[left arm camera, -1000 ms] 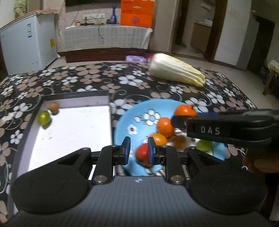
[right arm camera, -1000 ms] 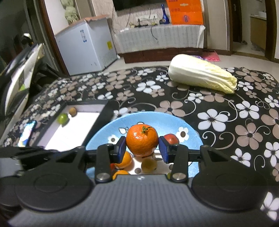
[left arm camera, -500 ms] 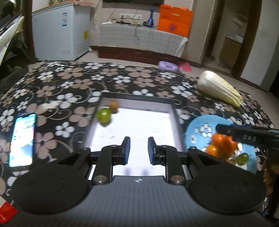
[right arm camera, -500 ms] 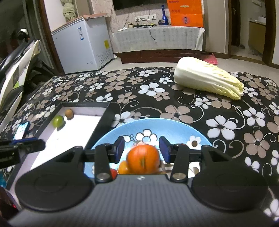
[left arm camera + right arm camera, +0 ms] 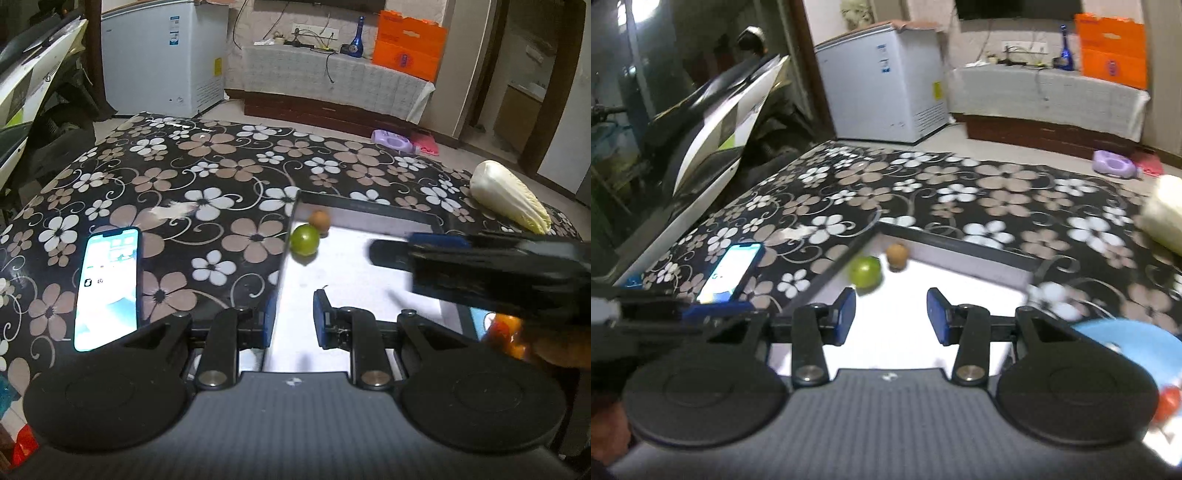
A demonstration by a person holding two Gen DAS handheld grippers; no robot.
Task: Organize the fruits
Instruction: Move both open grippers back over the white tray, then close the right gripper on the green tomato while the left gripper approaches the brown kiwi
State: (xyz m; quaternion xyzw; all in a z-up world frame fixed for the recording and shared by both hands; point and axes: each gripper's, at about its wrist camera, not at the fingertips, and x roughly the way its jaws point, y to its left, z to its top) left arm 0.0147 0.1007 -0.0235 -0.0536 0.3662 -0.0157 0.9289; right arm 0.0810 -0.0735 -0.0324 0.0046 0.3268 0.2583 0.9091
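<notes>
Left gripper (image 5: 291, 319): jaws at their narrowest, nothing between them, over the near left edge of the white tray (image 5: 354, 266). Right gripper (image 5: 891, 315): jaws closing, empty, above the tray's middle. Green fruit (image 5: 304, 239) and small brown fruit (image 5: 320, 220): touching, in the tray's far left corner. Blue plate (image 5: 1130, 338) (orange fruit (image 5: 506, 334) visible, blurred): beside the tray's right edge. Phone (image 5: 107, 288): lit, left of tray on the floral tablecloth (image 5: 229, 173).

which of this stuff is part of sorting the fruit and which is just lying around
Part of the job: green fruit, brown fruit, white tray, blue plate, fruit on that plate.

Just lying about: phone, cabbage.
</notes>
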